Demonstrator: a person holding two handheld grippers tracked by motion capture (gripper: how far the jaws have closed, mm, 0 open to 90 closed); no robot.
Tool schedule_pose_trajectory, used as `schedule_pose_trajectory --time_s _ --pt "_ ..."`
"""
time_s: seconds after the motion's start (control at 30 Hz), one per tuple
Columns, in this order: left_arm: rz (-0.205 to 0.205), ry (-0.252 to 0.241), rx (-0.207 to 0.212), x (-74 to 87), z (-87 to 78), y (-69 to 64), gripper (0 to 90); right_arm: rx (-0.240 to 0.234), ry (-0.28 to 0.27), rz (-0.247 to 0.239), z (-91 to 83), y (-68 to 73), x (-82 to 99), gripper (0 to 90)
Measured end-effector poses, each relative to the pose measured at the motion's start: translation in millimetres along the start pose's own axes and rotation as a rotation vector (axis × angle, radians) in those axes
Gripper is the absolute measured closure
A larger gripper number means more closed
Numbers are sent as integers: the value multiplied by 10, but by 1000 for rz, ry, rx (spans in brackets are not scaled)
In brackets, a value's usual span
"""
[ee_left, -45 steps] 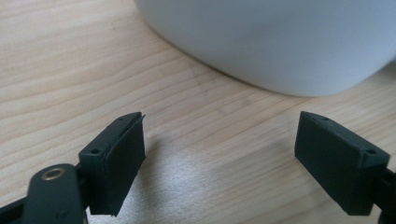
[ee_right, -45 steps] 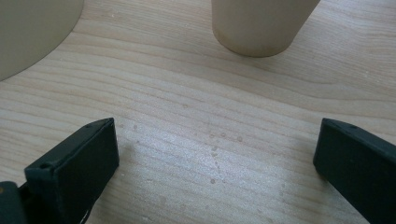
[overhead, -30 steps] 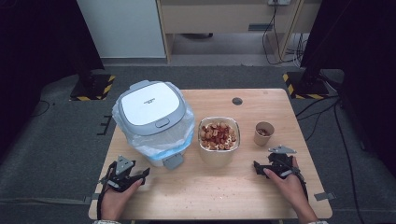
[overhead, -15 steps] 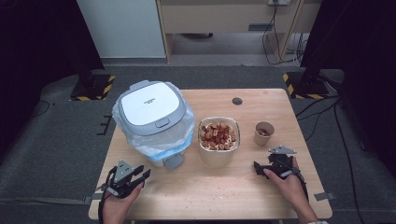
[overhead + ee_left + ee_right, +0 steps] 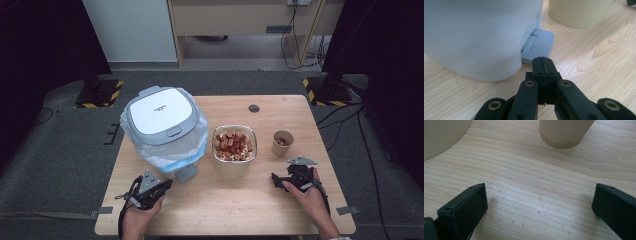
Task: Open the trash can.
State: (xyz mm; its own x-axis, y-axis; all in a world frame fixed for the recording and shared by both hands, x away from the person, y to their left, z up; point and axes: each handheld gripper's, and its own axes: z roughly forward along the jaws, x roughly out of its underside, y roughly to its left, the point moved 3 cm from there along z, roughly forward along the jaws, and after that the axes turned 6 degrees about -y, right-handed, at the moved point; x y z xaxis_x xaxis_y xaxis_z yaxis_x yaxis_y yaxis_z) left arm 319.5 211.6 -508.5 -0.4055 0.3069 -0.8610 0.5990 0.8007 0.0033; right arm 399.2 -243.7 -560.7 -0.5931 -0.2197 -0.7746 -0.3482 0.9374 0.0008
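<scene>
The left gripper (image 5: 541, 60) is seen with its jaws pressed together on nothing, having just been closing; it is pointed at the grey foot pedal (image 5: 539, 43) of the pale grey lidded bin lined with a clear plastic bag (image 5: 162, 127), just short of it. The right gripper (image 5: 540, 206) is held with jaws spread wide above the light wooden table (image 5: 280, 210), near the small paper cup (image 5: 282, 143). The beige bowl of reddish-brown snacks (image 5: 234, 145) is placed between bin and cup.

The setting is a recording lab or studio, not a home: a lone wooden table (image 5: 280, 107) stands on grey carpet (image 5: 60, 165), flanked by dark stand bases with hazard-striped tape (image 5: 320, 90) (yellow and black), with loose cables (image 5: 350, 120) trailing across the floor.
</scene>
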Motion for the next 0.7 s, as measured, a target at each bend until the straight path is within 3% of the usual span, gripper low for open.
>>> schedule_pose_trajectory --time_s 0.13,0.3,0.33,0.37,0.4,0.43,0.6,0.7 --pt "24 5 15 -35 108 -69 898 0 0 1 0 0 0 6" --pt "42 1 -12 -102 251 -139 898 0 0 0 0 0 0 6" --pt "47 -3 16 -114 301 -159 898 -1 0 1 0 1 0 6" --pt "94 0 13 -144 368 -167 898 0 0 0 0 0 0 6" --pt "94 0 13 -144 368 -167 897 0 0 0 0 0 0 6" --pt "120 3 10 -167 426 -166 898 -1 1 1 -1 1 0 6" --pt "112 -8 -13 -189 516 -177 897 0 0 1 0 0 0 6" --pt "133 7 -33 -187 577 -154 897 0 0 0 0 0 0 6"
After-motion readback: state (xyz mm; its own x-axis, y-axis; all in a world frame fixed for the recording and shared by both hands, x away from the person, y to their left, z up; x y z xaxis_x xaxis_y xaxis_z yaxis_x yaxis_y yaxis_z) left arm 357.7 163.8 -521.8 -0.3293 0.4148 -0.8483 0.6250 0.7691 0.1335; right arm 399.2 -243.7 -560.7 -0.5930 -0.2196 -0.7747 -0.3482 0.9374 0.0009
